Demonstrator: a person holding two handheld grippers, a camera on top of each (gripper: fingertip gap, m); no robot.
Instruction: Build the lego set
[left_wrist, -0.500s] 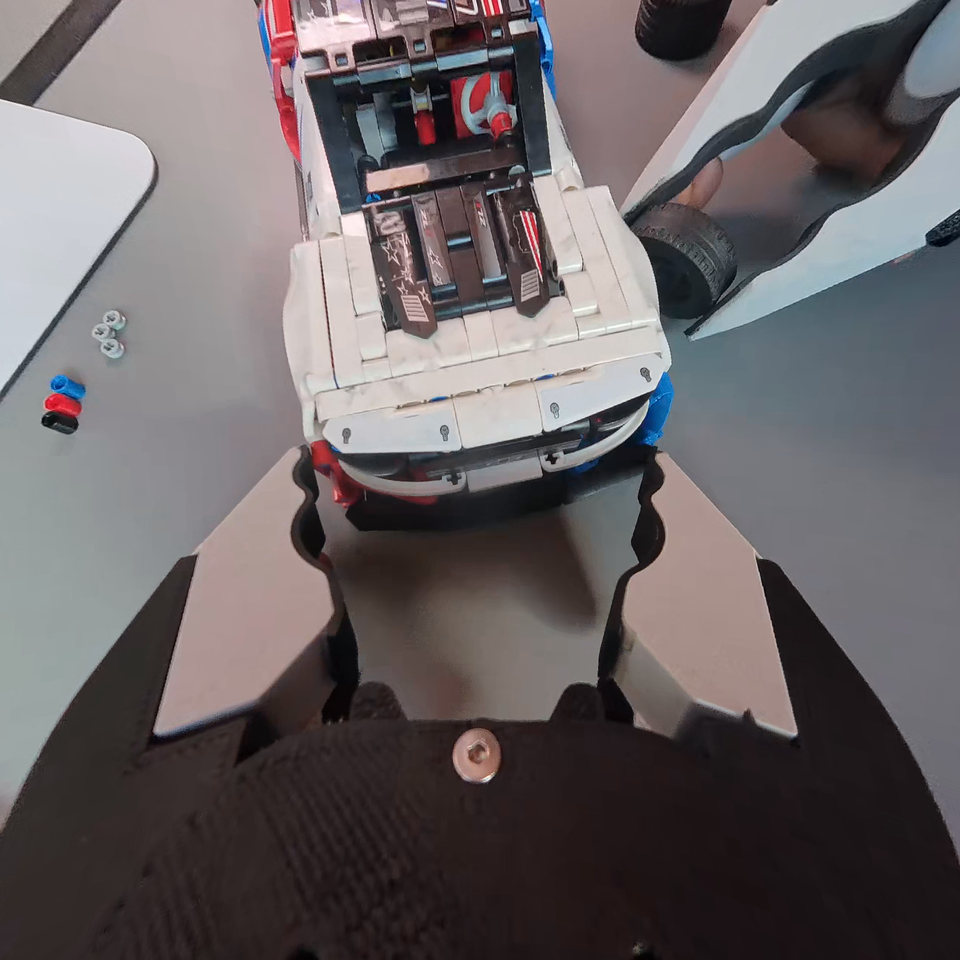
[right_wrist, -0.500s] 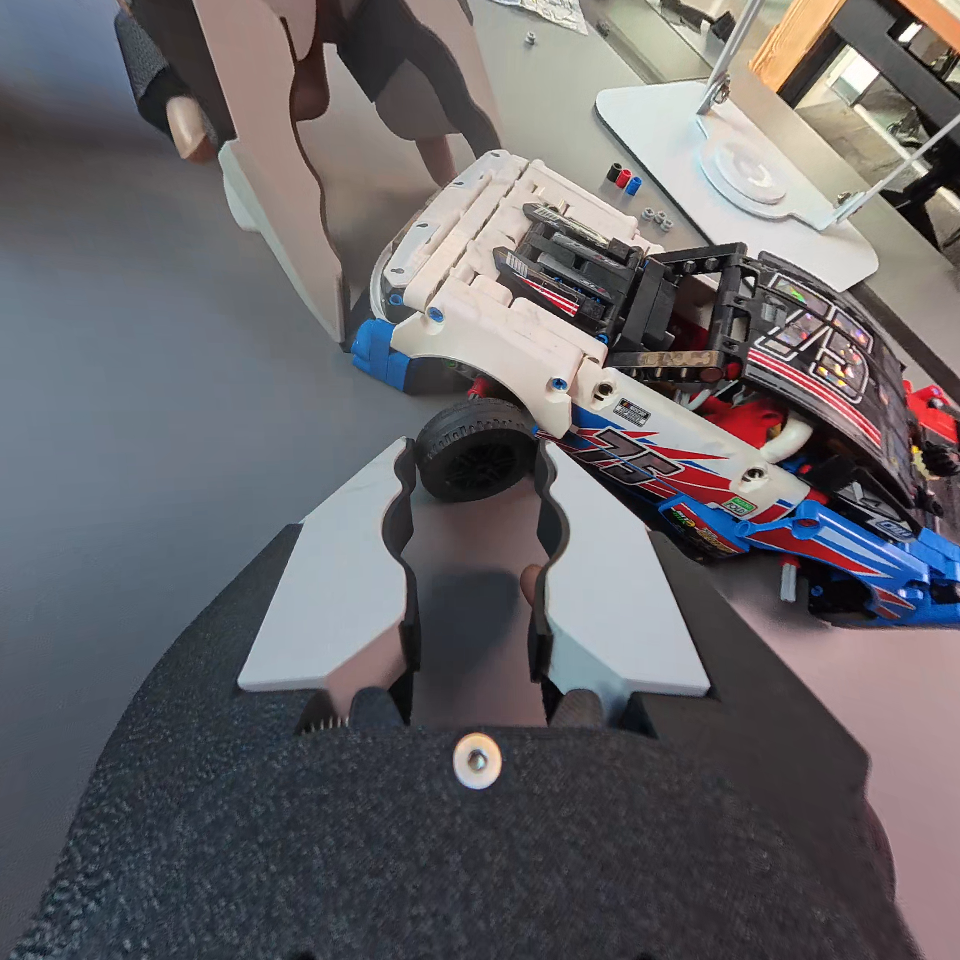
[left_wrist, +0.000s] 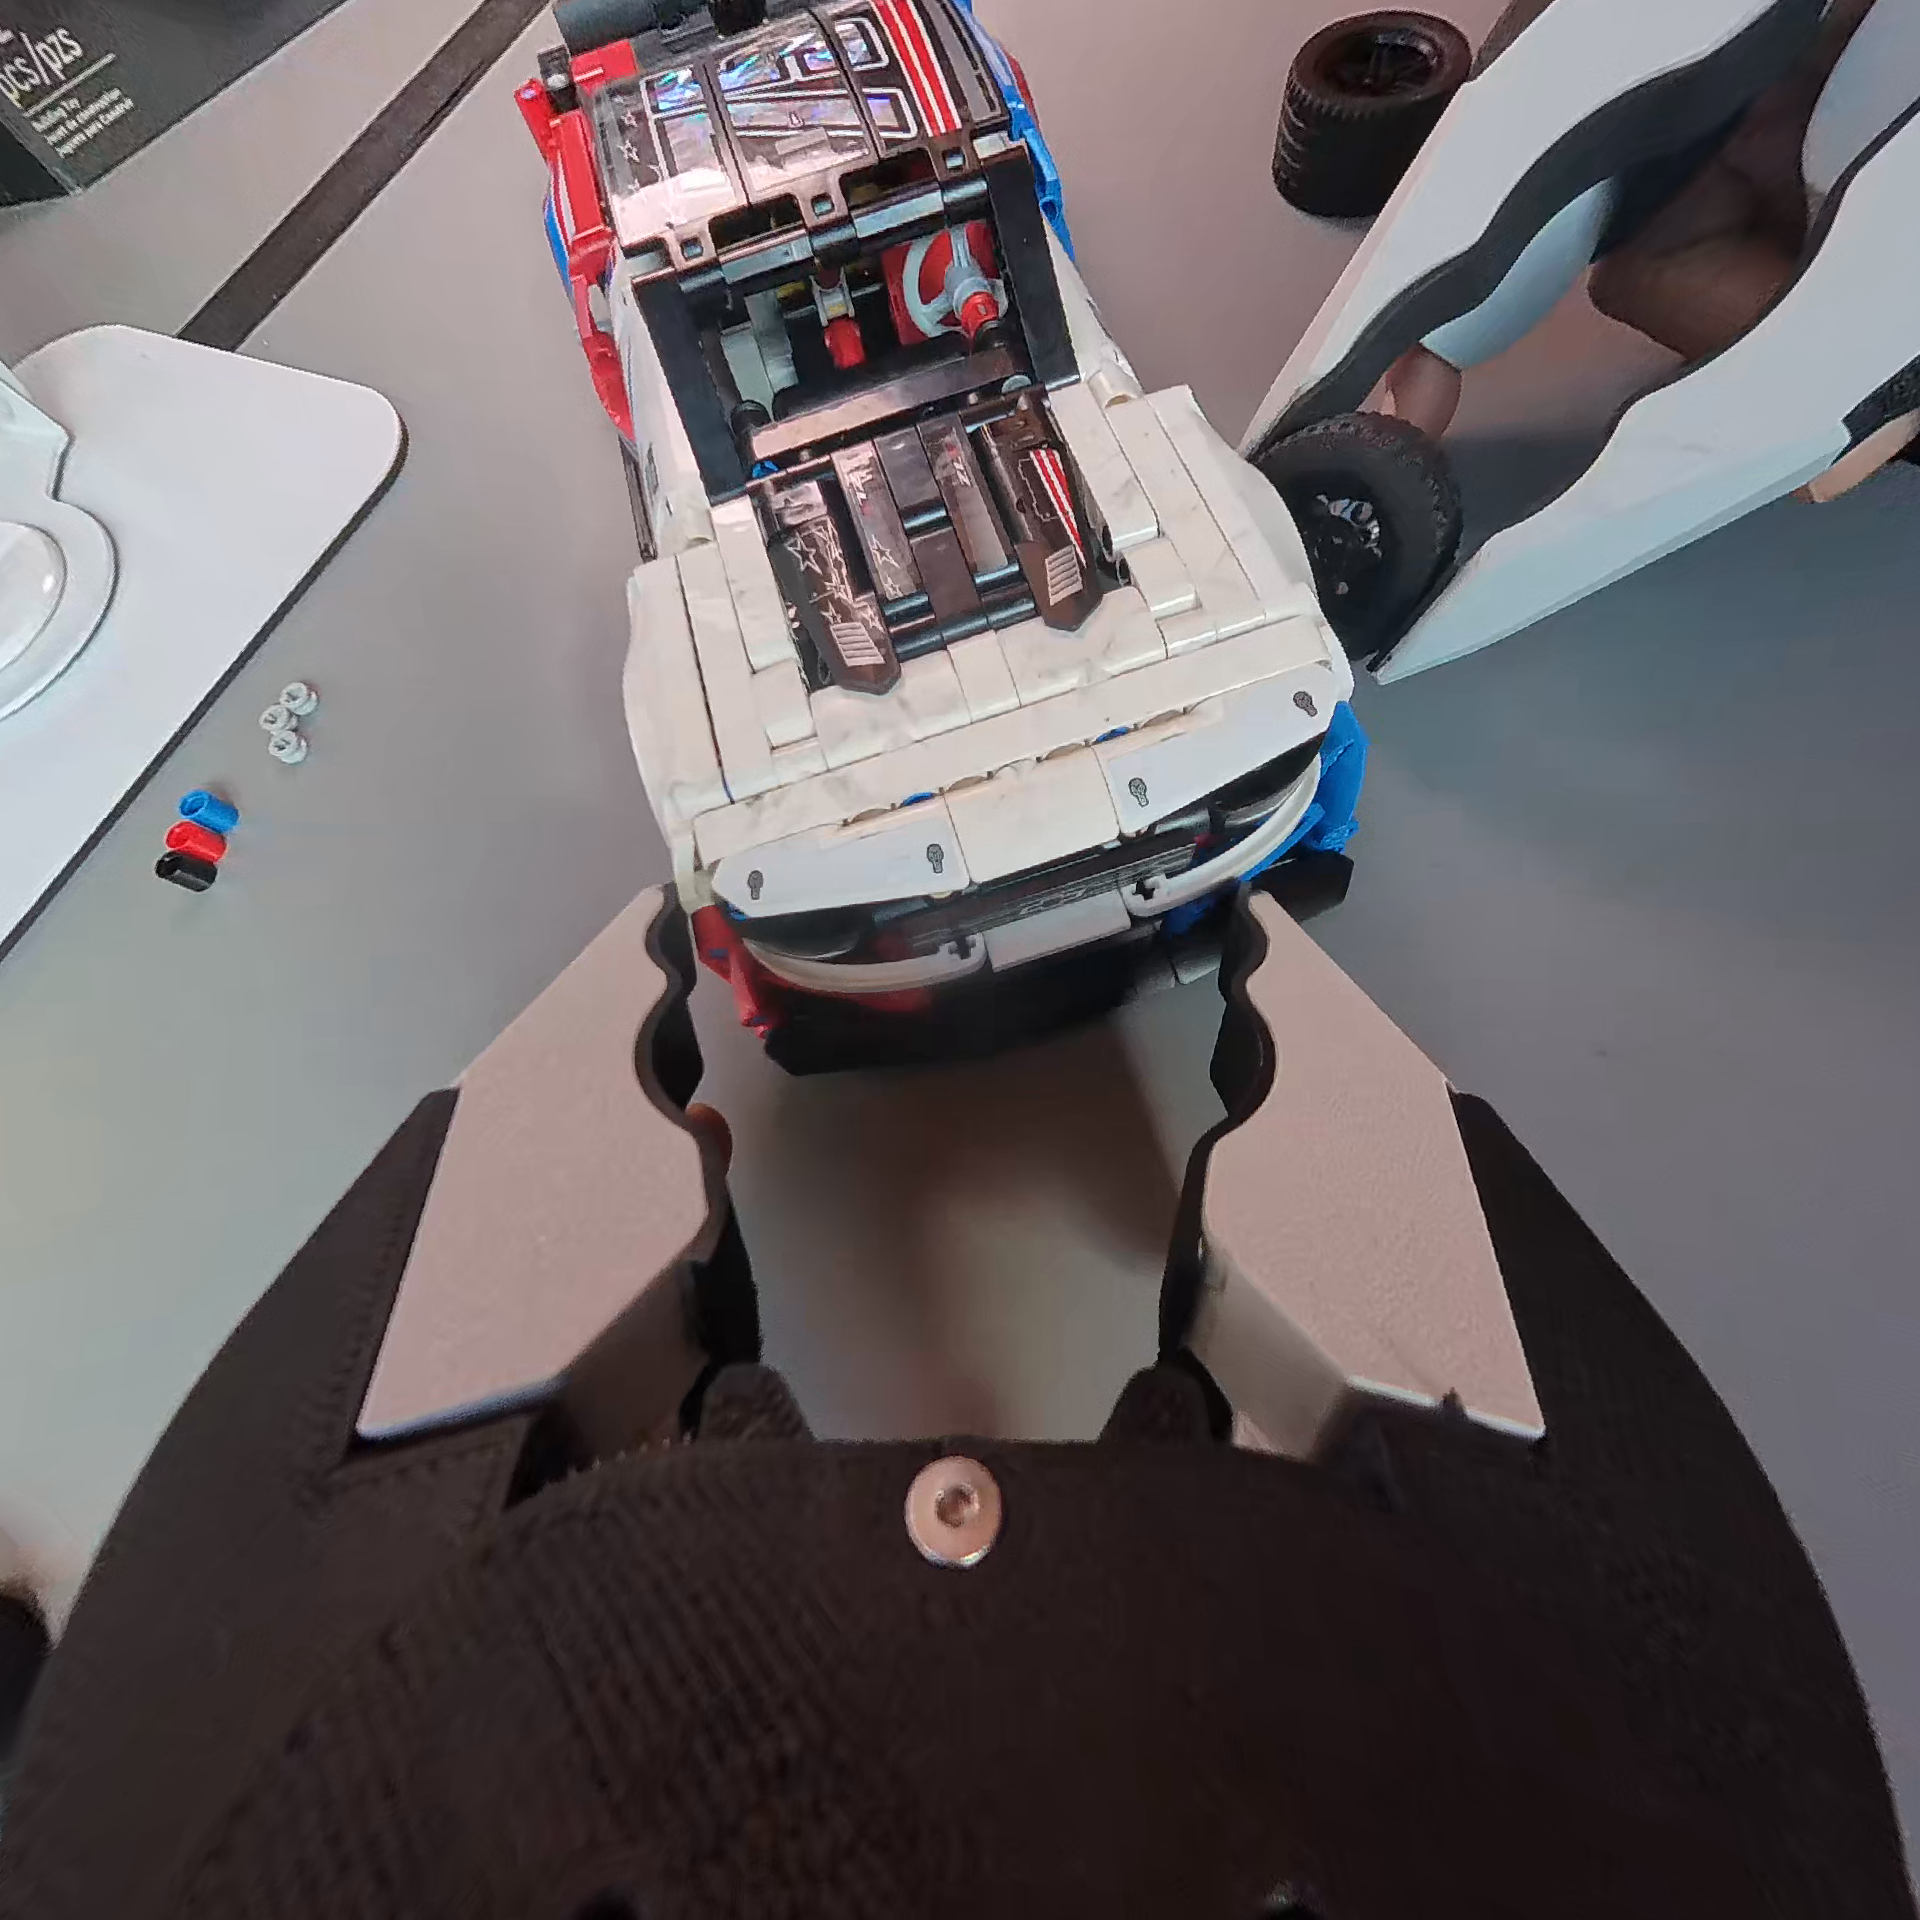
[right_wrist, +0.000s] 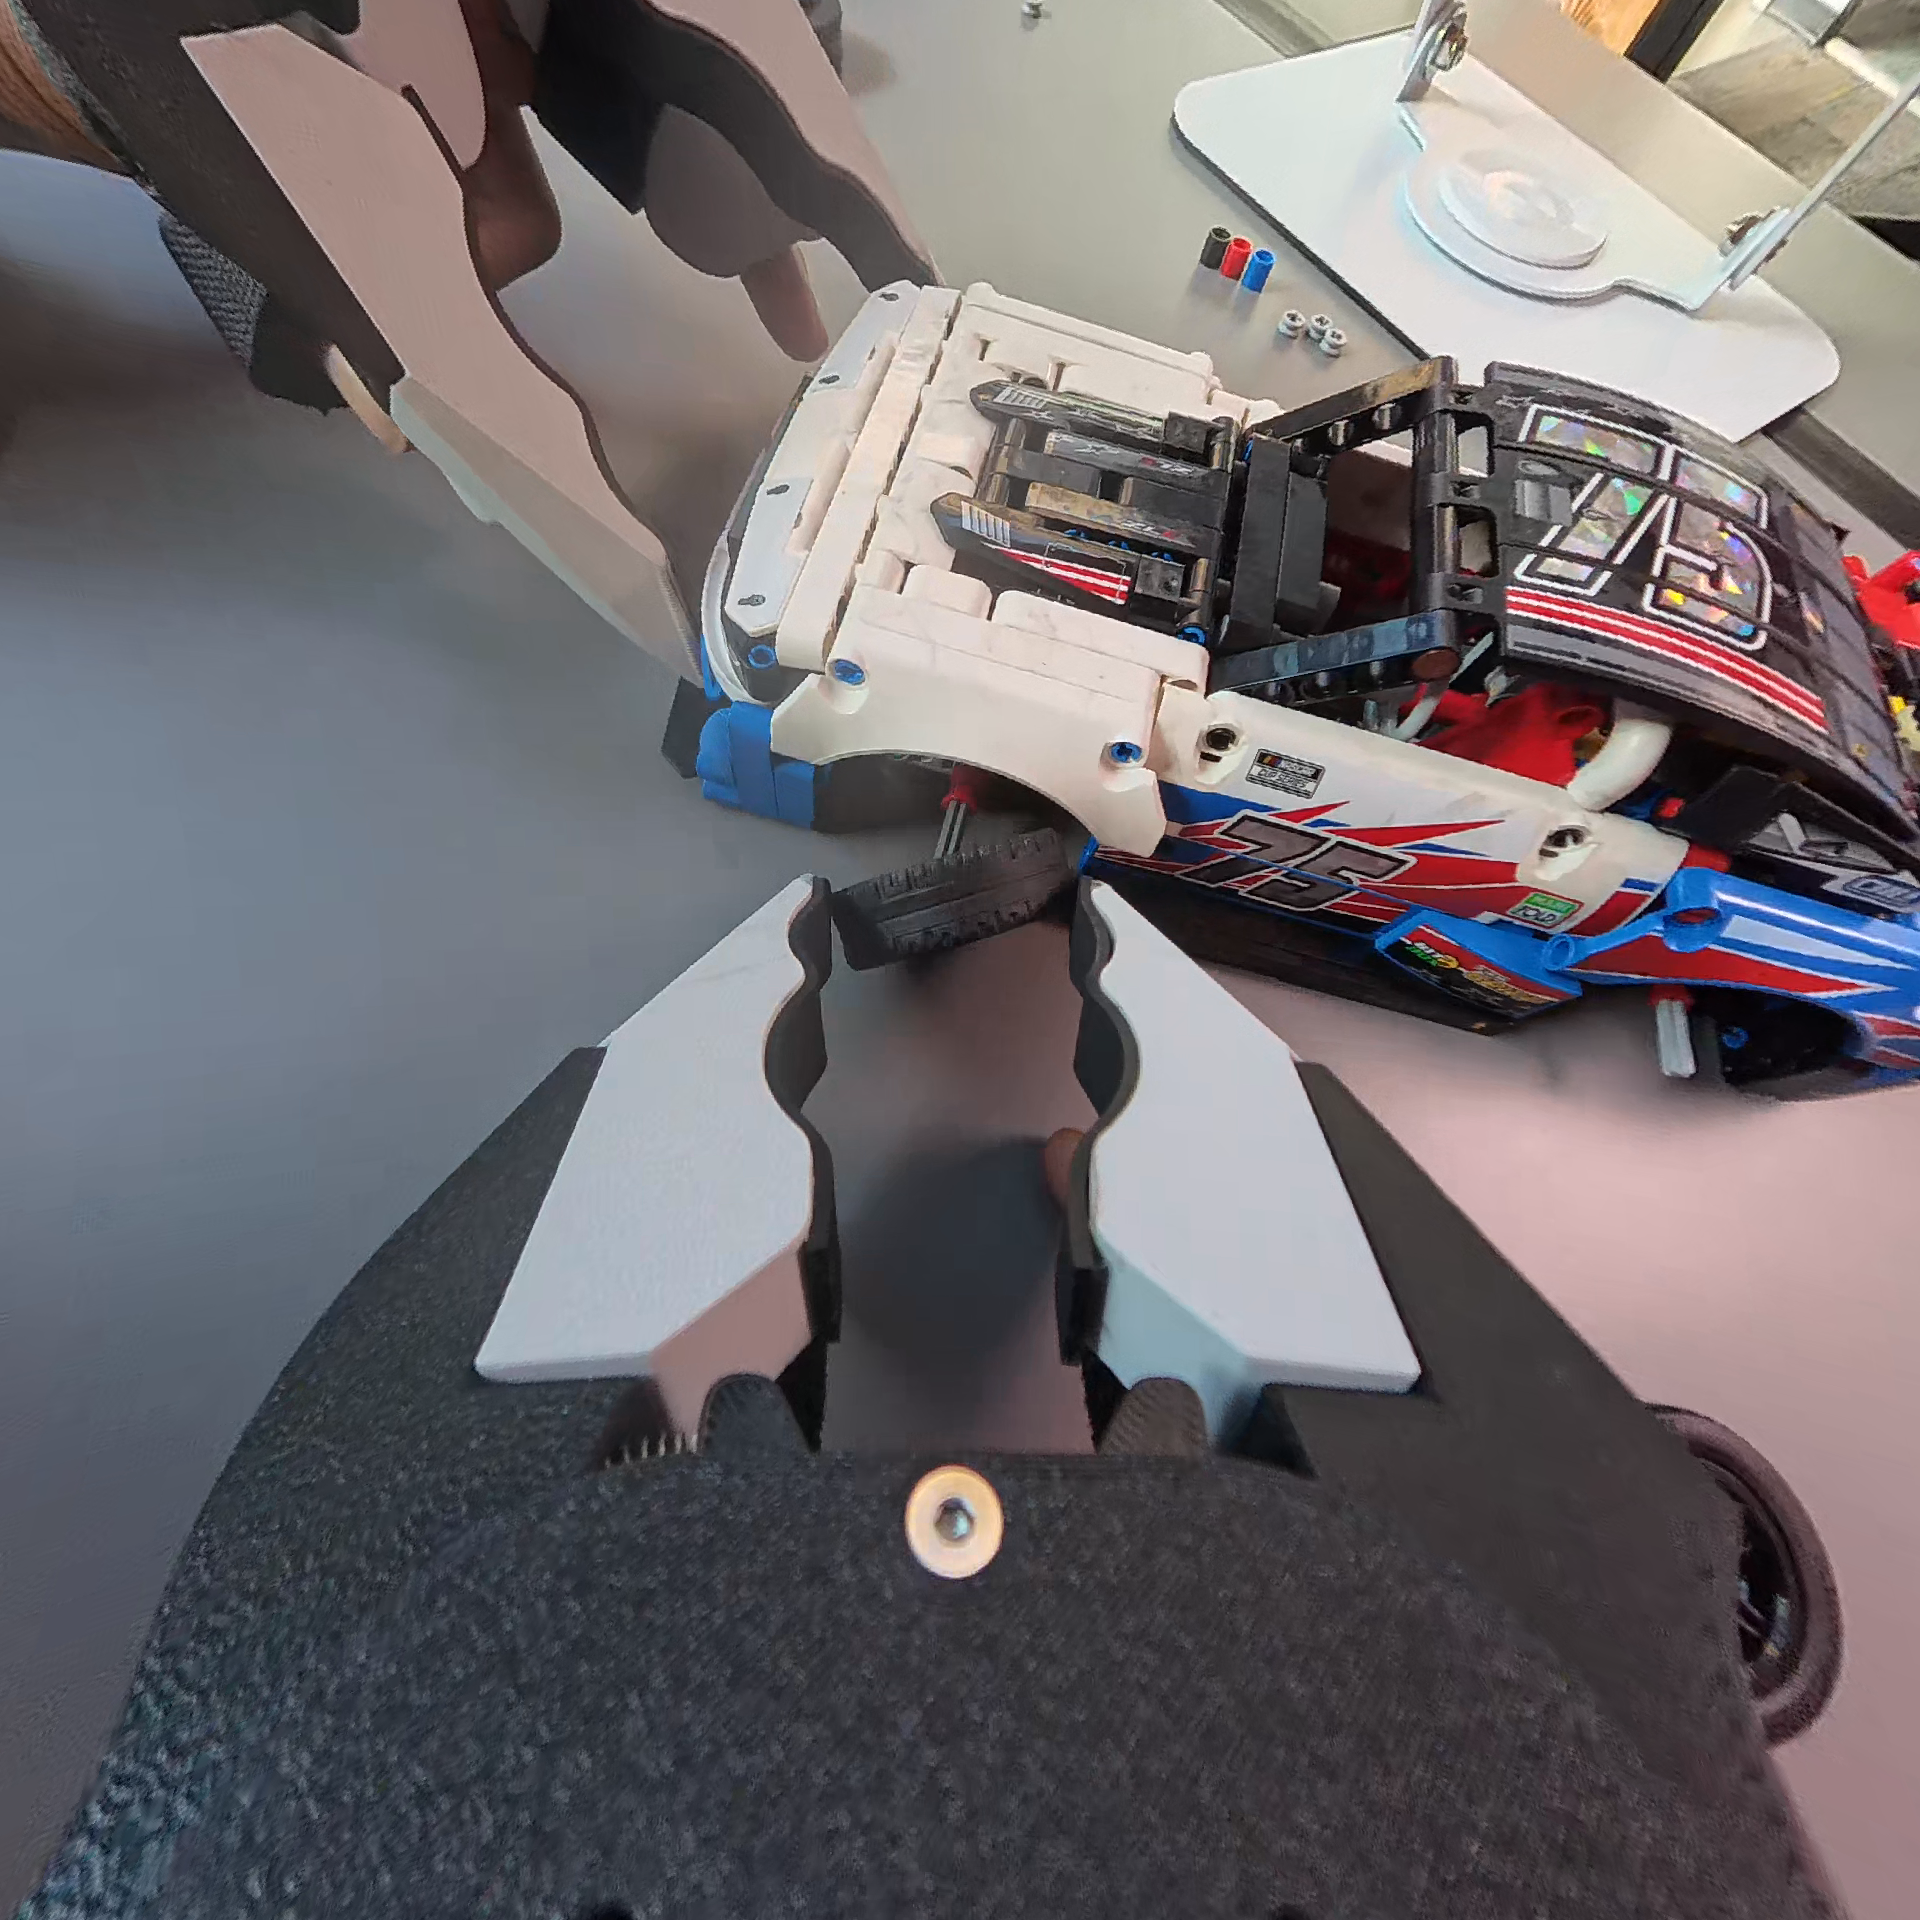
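White, red and blue brick-built race car (left_wrist: 966, 644) mid-frame, nose between spread left gripper (left_wrist: 961, 935); right gripper (right_wrist: 951, 914) pinching black rubber tyre (right_wrist: 951, 899) by tread at front arch; grippy, car rigid but panels likely fragile.

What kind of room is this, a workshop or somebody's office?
Probably an office or lab desk, not a workshop. A smooth grey table carries a white monitor-style stand base, and glass partitions seem to show beyond. The half-built toy car and loose small parts suggest a demonstration bench.
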